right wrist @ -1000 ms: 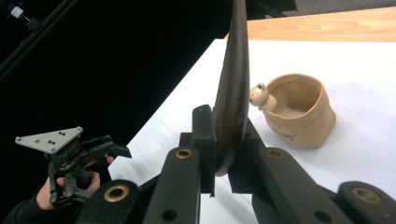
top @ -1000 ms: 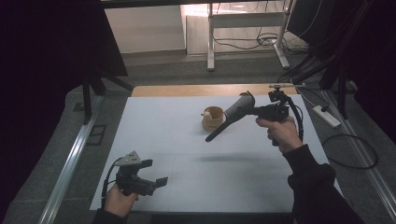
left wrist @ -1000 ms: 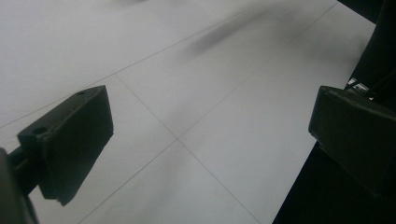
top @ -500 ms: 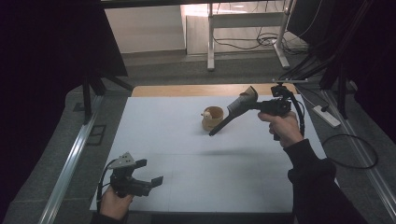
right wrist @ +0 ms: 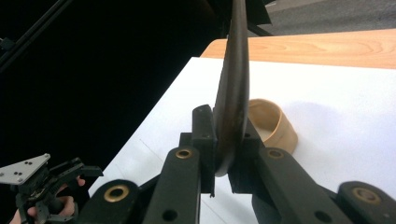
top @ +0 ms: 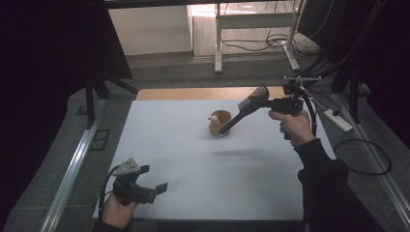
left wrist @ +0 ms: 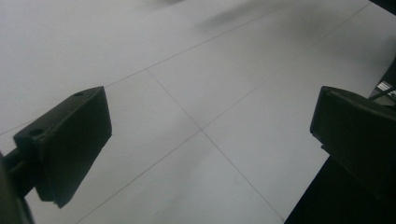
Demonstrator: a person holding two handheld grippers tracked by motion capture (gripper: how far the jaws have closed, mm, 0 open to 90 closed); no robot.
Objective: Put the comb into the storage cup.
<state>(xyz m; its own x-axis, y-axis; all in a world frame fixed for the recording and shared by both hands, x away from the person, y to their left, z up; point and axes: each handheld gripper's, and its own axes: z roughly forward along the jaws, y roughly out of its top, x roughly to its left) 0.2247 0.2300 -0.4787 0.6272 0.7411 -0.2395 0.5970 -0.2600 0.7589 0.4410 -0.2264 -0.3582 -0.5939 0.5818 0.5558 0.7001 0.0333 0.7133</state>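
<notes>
While the right gripper (top: 265,103) holds a long dark tool (top: 244,110) in the air above the far half of the white table (top: 193,159), the main risk lies in how that tool is held. Its jaws are closed on one end of it, as the right gripper view shows, the dark curved body (right wrist: 232,88) pinched edge-on between the two pads, and the rest slants down and away toward a small tan bowl (top: 220,123). In the high view the low tip sits just at the bowl's rim, though whether it touches I cannot tell. Held so far out at one end, the tool could pivot or slip in the pads if the tip presses on anything. The bowl looks light, so a sideways push from the tip could tip it or slide it across the table; something small and pale sits at its rim, too small to name, and could spill. The left gripper (top: 154,189) rests near the front left corner, jaws wide apart and empty over bare table (left wrist: 201,93), well apart from the bowl, so it could not steady it.
</notes>
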